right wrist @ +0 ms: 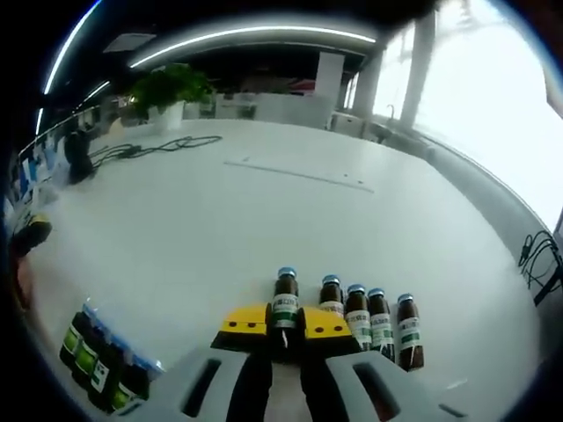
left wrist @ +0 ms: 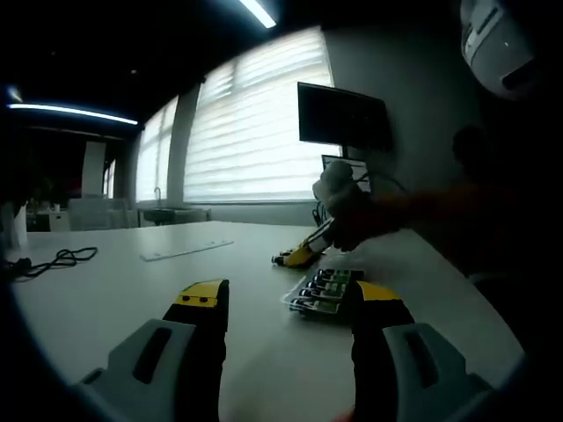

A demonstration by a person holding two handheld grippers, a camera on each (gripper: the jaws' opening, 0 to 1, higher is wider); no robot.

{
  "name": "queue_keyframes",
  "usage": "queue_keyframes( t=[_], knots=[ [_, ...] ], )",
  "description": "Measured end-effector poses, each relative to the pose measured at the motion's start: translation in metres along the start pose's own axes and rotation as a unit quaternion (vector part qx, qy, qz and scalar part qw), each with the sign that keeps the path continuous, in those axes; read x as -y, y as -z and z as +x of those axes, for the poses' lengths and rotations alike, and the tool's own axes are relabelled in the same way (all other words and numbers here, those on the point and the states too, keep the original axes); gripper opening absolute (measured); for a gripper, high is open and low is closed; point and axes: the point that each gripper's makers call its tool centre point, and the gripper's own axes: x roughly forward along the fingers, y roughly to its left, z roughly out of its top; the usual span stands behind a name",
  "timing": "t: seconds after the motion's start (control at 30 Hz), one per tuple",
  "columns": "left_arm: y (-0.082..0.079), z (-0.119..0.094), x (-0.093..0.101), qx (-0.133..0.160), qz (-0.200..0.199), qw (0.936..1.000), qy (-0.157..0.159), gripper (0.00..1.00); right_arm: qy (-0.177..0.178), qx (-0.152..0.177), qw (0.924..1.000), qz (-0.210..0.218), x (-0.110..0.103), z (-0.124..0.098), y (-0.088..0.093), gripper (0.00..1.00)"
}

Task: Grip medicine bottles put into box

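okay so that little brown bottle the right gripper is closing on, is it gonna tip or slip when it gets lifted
The bottle looks tall and narrow, so a nudge would probably tip it into the row of bottles right beside it. Its dark body looks like glass, likely smooth and breakable. The right gripper has its jaws at the label, which may help the hold.

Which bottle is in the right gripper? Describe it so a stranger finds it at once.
On the white table, five brown bottles stand in a row near the right gripper. The gripped bottle is the leftmost, between the yellow jaw tips, slightly apart from the other four.
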Motion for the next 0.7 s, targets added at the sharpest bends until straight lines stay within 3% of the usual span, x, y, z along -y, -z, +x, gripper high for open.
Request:
queue_keyframes(
  t=[0.37, 0.7],
  knots=[
    [-0.001, 0.0, -0.001, 0.002, -0.002, 1.0, -0.002, 0.49, 0.007, 0.014, 0.9998, 0.016, 0.0, -0.004, -0.004, 0.07],
    [0.0, 0.0, 0.0, 0.0, 0.001, 1.0, -0.001, 0.49, -0.011, 0.04, 0.9986, 0.032, -0.008, -0.031, -0.024, 0.07]
  ],
)
